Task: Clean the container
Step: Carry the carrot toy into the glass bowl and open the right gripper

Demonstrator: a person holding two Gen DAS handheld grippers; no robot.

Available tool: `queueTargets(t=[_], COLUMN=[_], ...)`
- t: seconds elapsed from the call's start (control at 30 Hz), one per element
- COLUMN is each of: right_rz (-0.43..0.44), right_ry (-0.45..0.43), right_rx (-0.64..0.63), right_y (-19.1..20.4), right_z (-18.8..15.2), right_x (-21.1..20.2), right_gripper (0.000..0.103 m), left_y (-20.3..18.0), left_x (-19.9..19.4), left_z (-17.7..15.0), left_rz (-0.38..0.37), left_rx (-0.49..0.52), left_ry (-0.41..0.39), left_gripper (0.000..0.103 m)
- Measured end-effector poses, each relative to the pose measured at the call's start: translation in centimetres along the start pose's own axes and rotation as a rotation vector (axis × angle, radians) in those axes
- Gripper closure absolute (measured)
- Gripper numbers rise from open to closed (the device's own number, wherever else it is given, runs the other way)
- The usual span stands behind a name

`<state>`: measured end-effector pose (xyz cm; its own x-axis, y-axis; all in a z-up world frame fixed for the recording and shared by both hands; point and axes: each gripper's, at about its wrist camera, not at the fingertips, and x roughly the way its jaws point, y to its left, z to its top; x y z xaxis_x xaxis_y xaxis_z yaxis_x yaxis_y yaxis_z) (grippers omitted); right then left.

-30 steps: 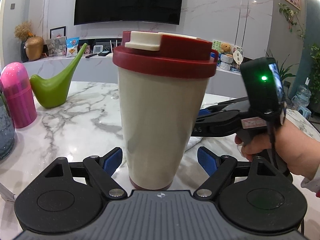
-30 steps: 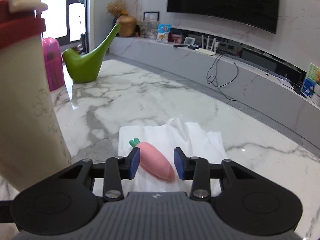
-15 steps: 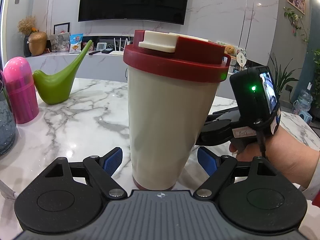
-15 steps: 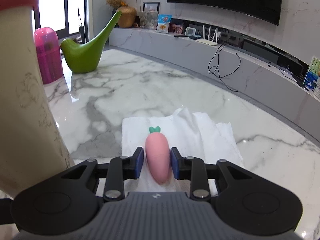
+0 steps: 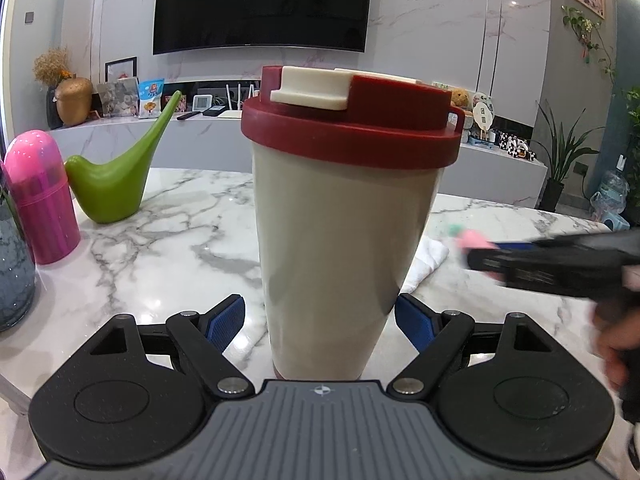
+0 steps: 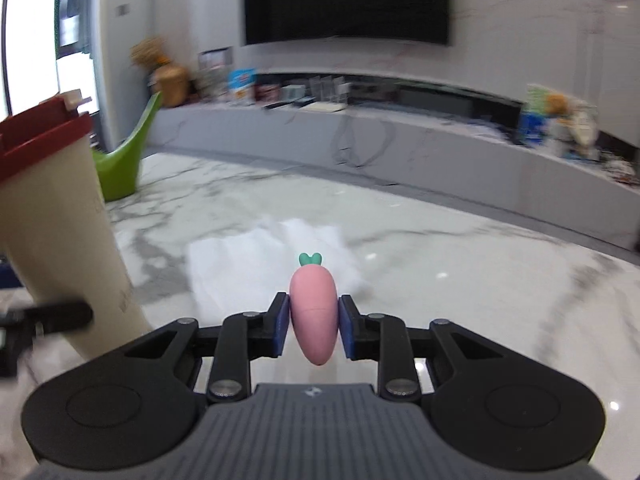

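1. Your right tongs [image 6: 312, 330] pinch the pink carrot-shaped scrubber [image 6: 313, 312], blue pads pressed on both its sides. Jaws have just been closing onto it. Green leaf tip points away from you, rounded end hangs below the pads, off the counter [image 6: 460, 264].
2. Your left tongs [image 5: 320, 320] sit w/ jaws spread either side of the container's base. Left blue pad stands clear of the wall; right pad looks just beside it, can't tell if touching.
3. Container [image 5: 340, 240]: cream tumbler, upright on the marble counter btwn those pads, dark red lid [image 5: 352, 128] on, cream flip tab on top. In the right wrist view it stands at far left.
4. White cloth [image 6: 240, 264] lies flat on the counter just past the scrubber, to the right of the container & near its base.
5. Left wrist view: right tongs come in from the right edge, blurred, your hand [image 5: 616, 344] behind them.
6. Further back-left: green bird-shaped watering can [image 5: 116, 188], pink capsule-shaped canister [image 5: 40, 196], grey glass vase [image 5: 12, 272] at the edge.
7. Far: long grey shelf w/ small items, dark TV [image 5: 260, 4] on the wall.
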<state>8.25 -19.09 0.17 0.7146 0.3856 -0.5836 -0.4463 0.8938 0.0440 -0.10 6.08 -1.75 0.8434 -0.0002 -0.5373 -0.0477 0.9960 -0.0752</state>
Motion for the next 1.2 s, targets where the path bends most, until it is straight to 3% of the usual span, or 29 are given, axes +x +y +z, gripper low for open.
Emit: queueTargets(t=[0.2,0.57,0.8,1.03,1.2], right_rz=[-0.192,-0.556,-0.74,-0.84,-0.851], right_ry=[-0.019,0.034,0.061,0.103,0.108], right_rx=[0.113,0.275,0.343,0.425,0.47], right_y=[-4.0,-15.1,-21.1,-24.2,-25.5], right_z=[-3.2,-7.9,-11.0,-13.6,-14.8], right_x=[-5.5,-14.3,-18.8,-20.9,-21.2], right_gripper=[0.074,0.073,0.074,0.073,0.073], left_y=[-0.3,-0.7,-0.8,-0.8,-0.7], left_x=[-0.4,-0.2,-0.1,0.0,0.0], left_z=[0.0,-0.1,-0.2,-0.2,-0.2], left_rz=[-0.007,-0.021,-0.015,-0.019,-0.022], left_rx=[0.016,0.019,0.038,0.028,0.018], left_ry=[-0.02,-0.017,-0.021,-0.022,-0.021], left_gripper=[0.021,0.02,0.018,0.016,0.015])
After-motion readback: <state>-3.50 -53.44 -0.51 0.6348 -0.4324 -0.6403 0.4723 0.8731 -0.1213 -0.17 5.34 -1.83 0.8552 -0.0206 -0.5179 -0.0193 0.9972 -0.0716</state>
